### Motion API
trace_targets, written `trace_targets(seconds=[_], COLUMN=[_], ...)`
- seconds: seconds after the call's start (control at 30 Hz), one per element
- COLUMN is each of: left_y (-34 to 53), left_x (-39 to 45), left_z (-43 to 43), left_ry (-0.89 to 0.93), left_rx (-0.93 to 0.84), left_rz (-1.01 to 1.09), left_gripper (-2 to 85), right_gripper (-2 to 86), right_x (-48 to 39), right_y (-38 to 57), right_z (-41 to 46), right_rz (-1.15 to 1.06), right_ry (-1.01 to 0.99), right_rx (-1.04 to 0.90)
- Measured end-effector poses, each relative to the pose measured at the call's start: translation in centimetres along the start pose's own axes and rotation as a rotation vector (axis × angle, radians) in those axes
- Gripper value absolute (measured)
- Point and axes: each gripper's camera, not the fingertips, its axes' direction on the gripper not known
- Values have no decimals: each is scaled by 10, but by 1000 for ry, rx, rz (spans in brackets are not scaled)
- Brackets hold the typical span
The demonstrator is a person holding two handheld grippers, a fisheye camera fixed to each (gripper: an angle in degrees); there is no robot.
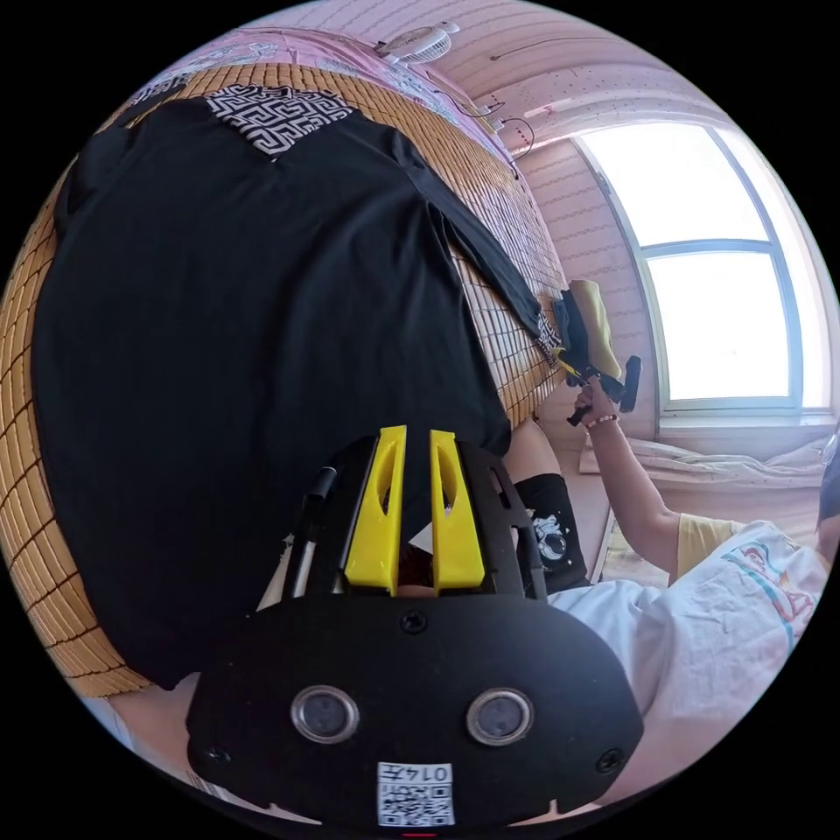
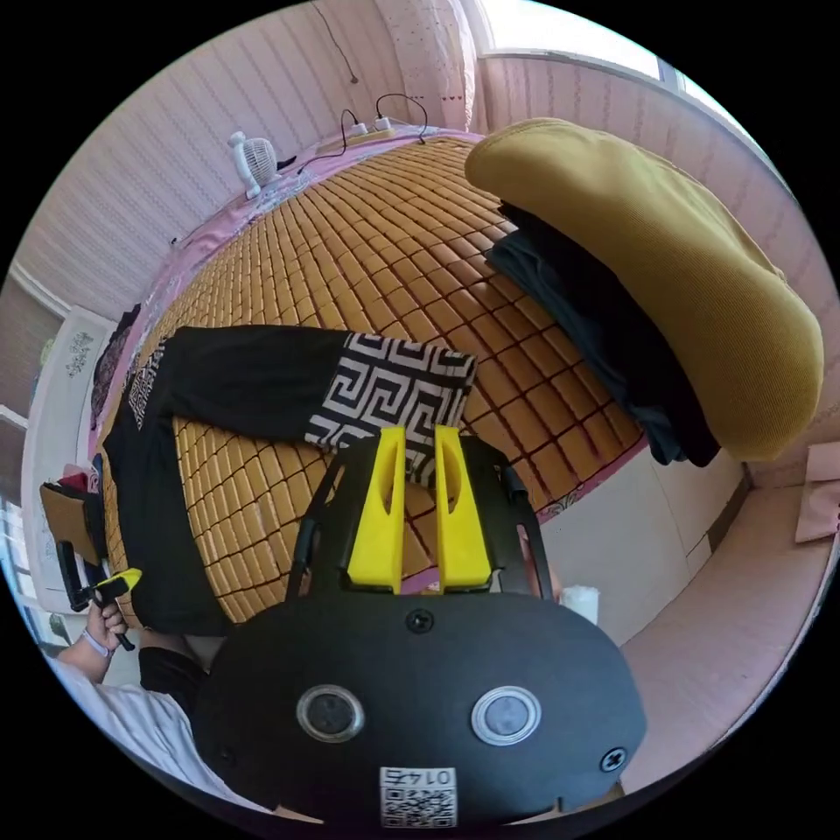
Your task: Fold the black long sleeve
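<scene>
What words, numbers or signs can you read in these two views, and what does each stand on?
No text can be quoted with confidence.
Left gripper, white label on its body: code square and short character row, too small and distorted to read.
Right gripper, body label: the same.
White T-shirt: coloured print, blurred.
Black long sleeve: maze pattern only, no words.
</scene>
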Motion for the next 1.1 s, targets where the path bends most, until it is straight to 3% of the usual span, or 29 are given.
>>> trace_targets(seconds=[0.13, 0.33, 0.43, 0.83, 1.1], left_y=[28, 91, 132, 258, 317], left_x=[2, -8, -19, -27, -28], left_z=[-9, -36, -53, -100, -100], left_ry=[-25, -26, -50, -141, -169], left_rx=[28, 112, 176, 447, 533], left_rz=[25, 12, -17, -41, -47], left_gripper=[51, 51, 50, 29, 22], right_gripper=[61, 58, 46, 61, 69], right_x=[-32, -77, -101, -248, -307], right_y=[51, 133, 158, 164, 195], right_z=[-48, -56, -71, -98, -96], right_rz=[-53, -142, -182, -590, -773], right_ry=[-75, -160, -193, -421, -421], right_rx=[155, 1, 60, 85, 13])
